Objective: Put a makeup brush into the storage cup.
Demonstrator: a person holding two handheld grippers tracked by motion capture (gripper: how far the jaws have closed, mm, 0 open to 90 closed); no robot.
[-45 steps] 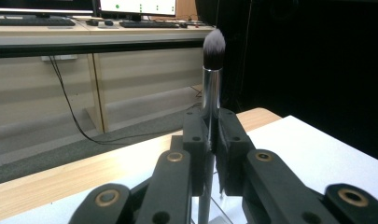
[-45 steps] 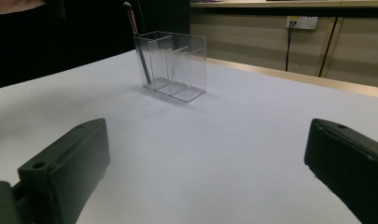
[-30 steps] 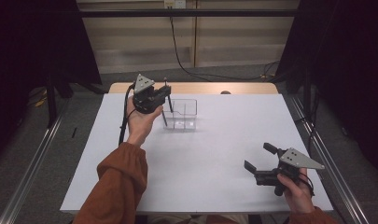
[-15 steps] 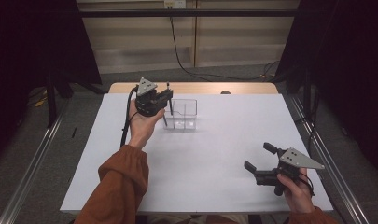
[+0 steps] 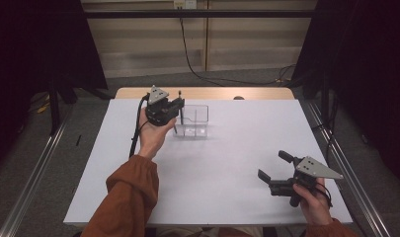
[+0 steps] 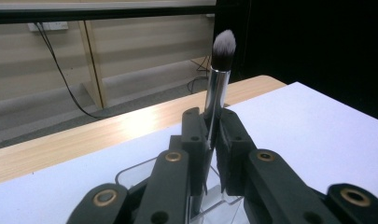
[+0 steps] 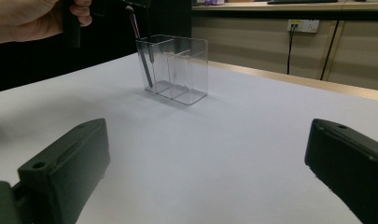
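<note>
The left gripper (image 6: 210, 140) clamps a slim makeup brush (image 6: 217, 88), chrome ferrule and soft white-tipped bristles up, its dark handle now lower inside the clear acrylic divided organiser (image 5: 195, 121) just beneath. The right gripper (image 5: 275, 168) rests unmoved, jaws apart.

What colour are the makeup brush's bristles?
Dark with whitish tips on the makeup brush, clearest in the left gripper view.
</note>
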